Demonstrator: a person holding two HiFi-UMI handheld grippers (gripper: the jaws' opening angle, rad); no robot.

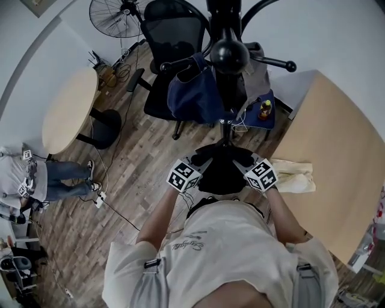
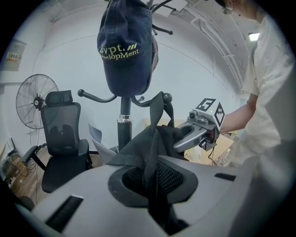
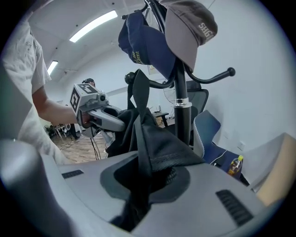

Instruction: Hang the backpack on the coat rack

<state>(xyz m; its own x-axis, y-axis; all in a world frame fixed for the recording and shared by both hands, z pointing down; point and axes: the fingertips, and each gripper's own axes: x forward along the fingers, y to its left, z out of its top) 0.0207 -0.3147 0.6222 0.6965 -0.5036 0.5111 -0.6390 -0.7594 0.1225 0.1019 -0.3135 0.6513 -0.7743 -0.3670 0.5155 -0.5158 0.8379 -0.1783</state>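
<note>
The wooden floor [image 1: 138, 180] is carrying the coat rack [image 1: 227, 54] at centre, a black office chair [image 1: 171, 36] and a fan [image 1: 117, 18] farther off, and a round table [image 1: 69, 108] at left. A cream cloth [image 1: 295, 175] is lying at the right table's [image 1: 337, 156] left edge.

In the head view I can't see the tips of the left gripper [image 1: 197, 163] or the right gripper [image 1: 246, 161]; the backpack [image 1: 221, 174] covers them, and the foot of the rack [image 1: 229, 55] too. The rack's top and the fan [image 1: 114, 17] are cut off by the upper edge. The bottle [image 1: 264, 109] label is too small for me to read.
</note>
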